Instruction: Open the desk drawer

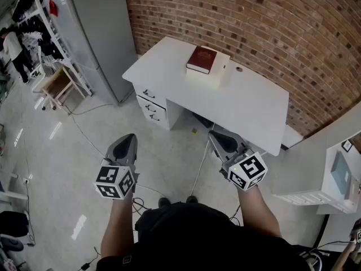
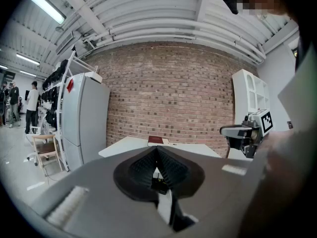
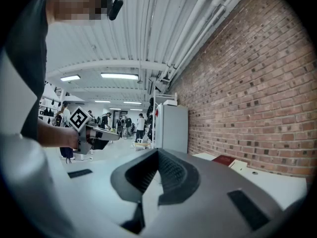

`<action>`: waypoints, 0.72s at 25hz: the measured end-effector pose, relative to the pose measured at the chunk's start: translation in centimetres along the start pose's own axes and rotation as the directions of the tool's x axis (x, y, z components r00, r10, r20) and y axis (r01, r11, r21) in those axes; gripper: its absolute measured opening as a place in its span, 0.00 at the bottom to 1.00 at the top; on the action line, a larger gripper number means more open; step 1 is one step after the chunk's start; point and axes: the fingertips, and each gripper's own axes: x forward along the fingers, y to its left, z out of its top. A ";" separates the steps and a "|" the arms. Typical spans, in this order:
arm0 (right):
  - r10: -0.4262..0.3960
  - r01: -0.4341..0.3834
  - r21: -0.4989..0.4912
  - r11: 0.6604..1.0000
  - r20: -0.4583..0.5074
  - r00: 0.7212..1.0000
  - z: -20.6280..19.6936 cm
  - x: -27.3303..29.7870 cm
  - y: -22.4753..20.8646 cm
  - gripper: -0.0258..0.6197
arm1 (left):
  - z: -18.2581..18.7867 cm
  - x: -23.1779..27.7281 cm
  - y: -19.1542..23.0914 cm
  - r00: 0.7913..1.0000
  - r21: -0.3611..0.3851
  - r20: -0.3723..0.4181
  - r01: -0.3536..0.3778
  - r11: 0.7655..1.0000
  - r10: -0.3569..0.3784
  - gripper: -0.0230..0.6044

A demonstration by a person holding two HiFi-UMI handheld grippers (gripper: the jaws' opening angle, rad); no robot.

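Note:
A white desk (image 1: 242, 103) stands against the brick wall, and its drawer stack (image 1: 151, 105) with dark handles sits shut at its left end. A dark red book (image 1: 202, 59) lies on a white box on the desktop. Both grippers hang in the air over the floor, well short of the desk. My left gripper (image 1: 128, 139) is shut and empty, in front of the drawers. My right gripper (image 1: 216, 136) is also shut and empty, near the desk's front edge. In the left gripper view the jaws (image 2: 157, 153) meet, with the desk (image 2: 129, 145) far ahead.
A tall grey cabinet (image 1: 98, 33) stands left of the desk, with a wooden chair (image 1: 58, 83) and clothes racks beyond. A white shelf unit (image 1: 330, 179) is at the right. Cables (image 1: 198, 165) trail over the floor under the desk. People stand far off in the right gripper view.

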 end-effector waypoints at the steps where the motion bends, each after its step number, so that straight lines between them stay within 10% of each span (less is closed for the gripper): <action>1: -0.004 0.004 0.003 1.000 -0.005 1.000 -0.3 -0.1 0.0 0.06 | -0.2 -0.1 0.1 1.000 -0.004 -0.002 -0.002 1.000 0.002 0.05; 18: -0.051 0.052 -0.034 0.998 0.014 0.999 0.3 0.5 0.4 0.06 | -0.5 -0.8 0.1 1.000 0.001 -0.001 0.012 1.000 -0.012 0.06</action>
